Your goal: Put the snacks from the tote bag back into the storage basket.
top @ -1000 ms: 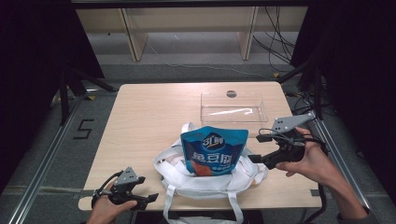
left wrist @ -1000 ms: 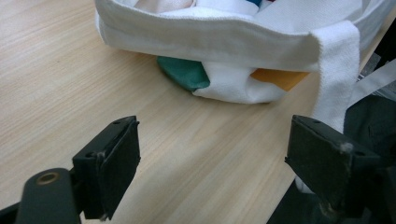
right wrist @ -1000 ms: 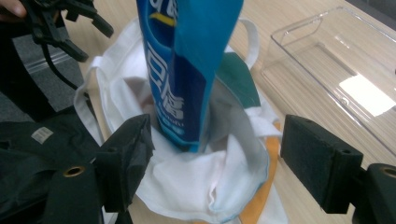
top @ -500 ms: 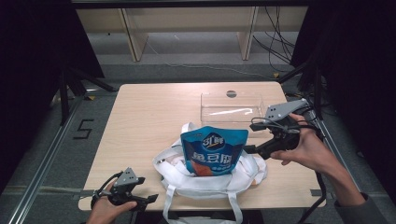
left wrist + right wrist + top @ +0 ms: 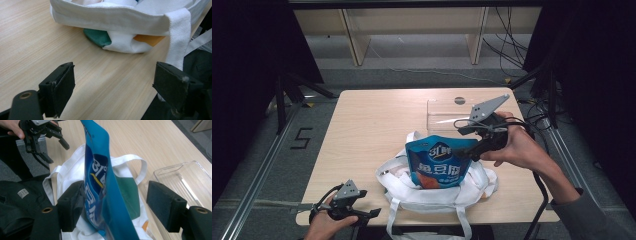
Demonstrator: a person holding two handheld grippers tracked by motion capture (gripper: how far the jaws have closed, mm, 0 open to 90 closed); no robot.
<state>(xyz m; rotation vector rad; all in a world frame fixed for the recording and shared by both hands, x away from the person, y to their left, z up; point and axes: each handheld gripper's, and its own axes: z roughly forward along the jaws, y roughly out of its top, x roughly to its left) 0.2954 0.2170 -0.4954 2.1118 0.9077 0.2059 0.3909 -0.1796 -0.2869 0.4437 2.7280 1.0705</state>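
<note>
The blue snack pouch (image 5: 434, 165) stands upright in the mouth of the white tote bag (image 5: 412, 192), which lies on the table (image 5: 372, 125) at its near edge. The right gripper (image 5: 115, 207), beside the bag's far right corner, has the pouch's edge between jaws that have just been narrowing; one pad seems to touch it, the other stands clear. Off the bag's near left corner, the left gripper (image 5: 125, 87) rests with jaws wide apart, holding nothing.

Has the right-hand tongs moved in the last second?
Yes. The right tongs rose up-table toward the clear tray, jaws closing slightly around the blue snack bag.
</note>
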